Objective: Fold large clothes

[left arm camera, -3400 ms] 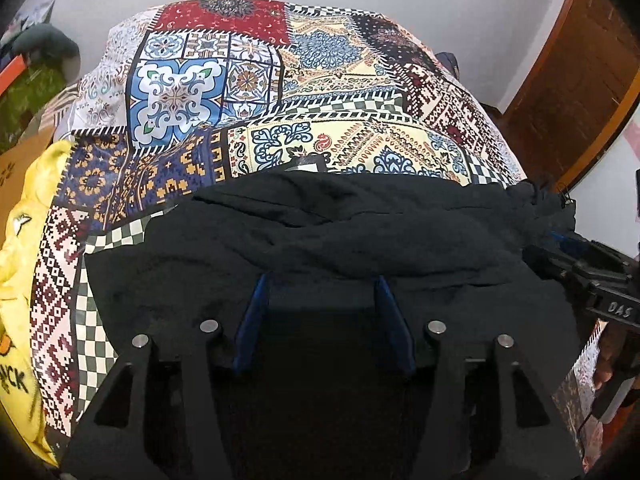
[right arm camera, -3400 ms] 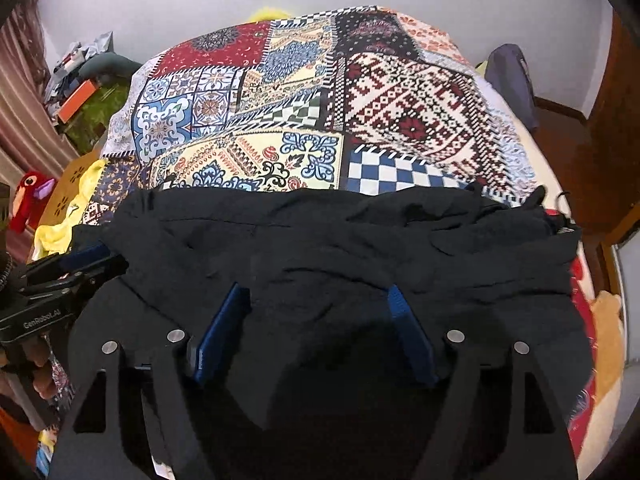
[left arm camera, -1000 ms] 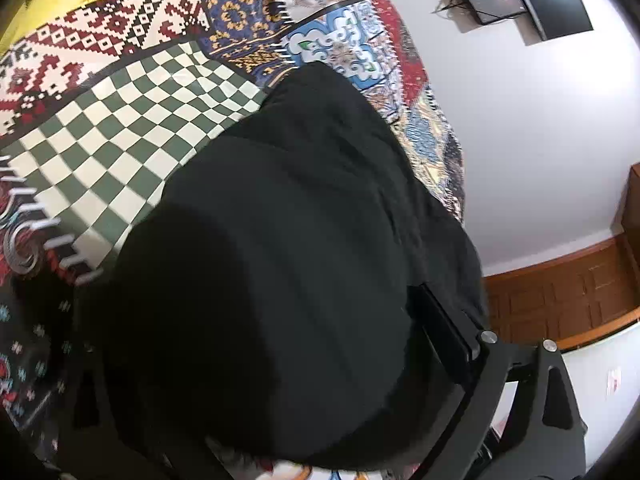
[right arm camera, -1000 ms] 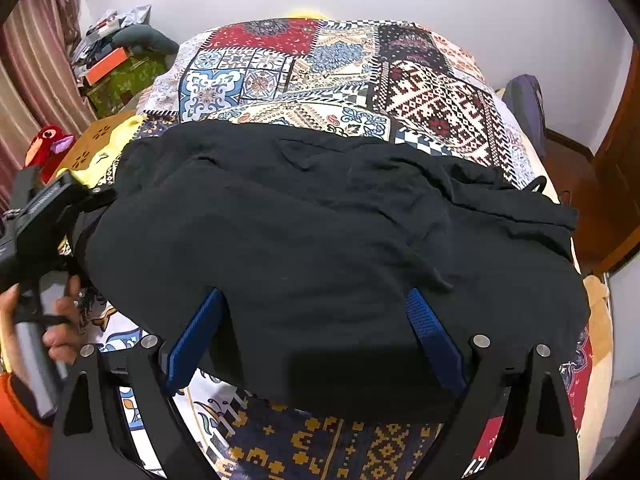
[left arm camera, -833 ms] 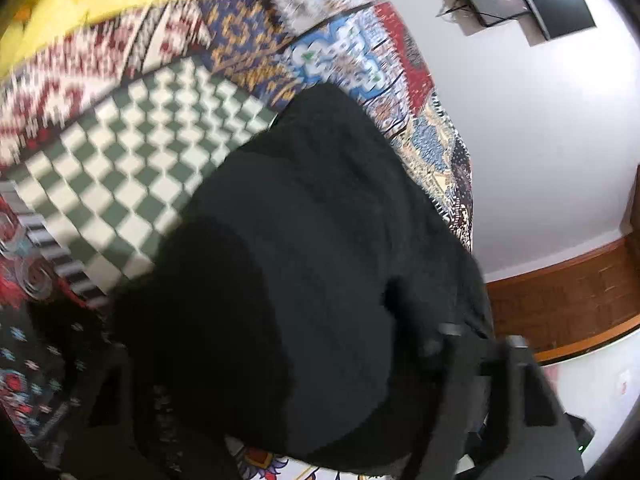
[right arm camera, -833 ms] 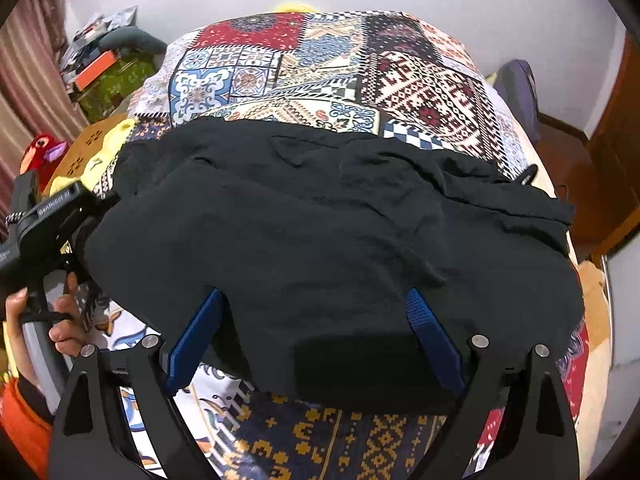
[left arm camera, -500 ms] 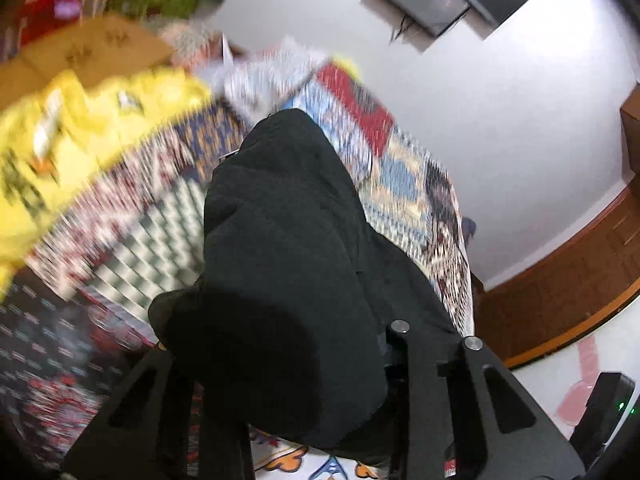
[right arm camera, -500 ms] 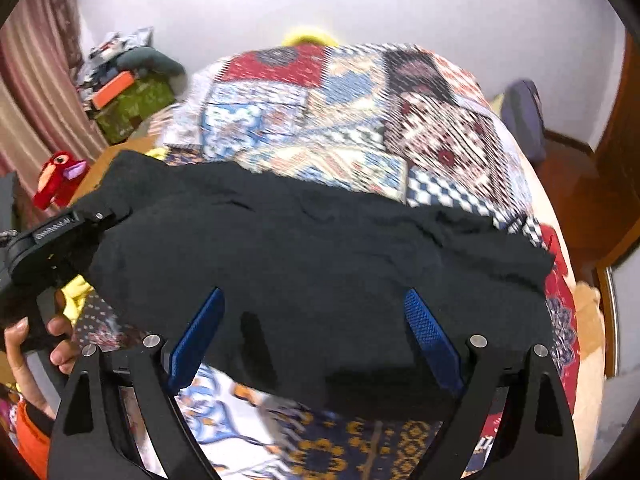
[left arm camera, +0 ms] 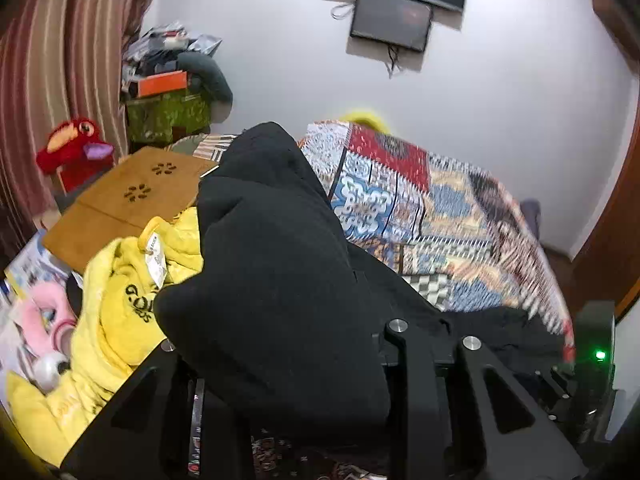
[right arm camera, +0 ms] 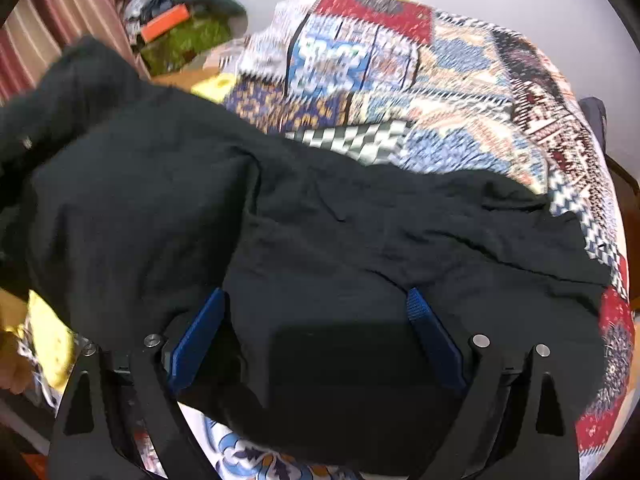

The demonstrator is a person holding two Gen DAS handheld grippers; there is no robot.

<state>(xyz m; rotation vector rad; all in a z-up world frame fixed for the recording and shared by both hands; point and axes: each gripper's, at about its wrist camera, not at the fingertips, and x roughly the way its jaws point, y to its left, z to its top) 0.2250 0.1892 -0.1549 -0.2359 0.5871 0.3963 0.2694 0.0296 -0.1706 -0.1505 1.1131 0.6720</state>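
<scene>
A large black garment (right arm camera: 360, 248) lies across the near part of a patchwork bedspread (right arm camera: 460, 92). Its left end is lifted and bunched. In the left wrist view that end (left arm camera: 276, 272) drapes over my left gripper (left arm camera: 288, 364) and hides its fingers; the jaws look closed on the cloth. My right gripper (right arm camera: 316, 332) stands wide open, its blue pads (right arm camera: 434, 340) spread apart, with the garment's near edge lying between them.
A yellow garment (left arm camera: 132, 280) lies at the bed's left side beside a brown board (left arm camera: 128, 200). A red plush bird (left arm camera: 72, 152), a green box (left arm camera: 172, 112) and a striped curtain stand at the left. A screen hangs on the white wall (left arm camera: 392, 20).
My left gripper has swung up and turned, lifting the garment's left end off the bed and toward the right. The right gripper has stayed open over the near edge.
</scene>
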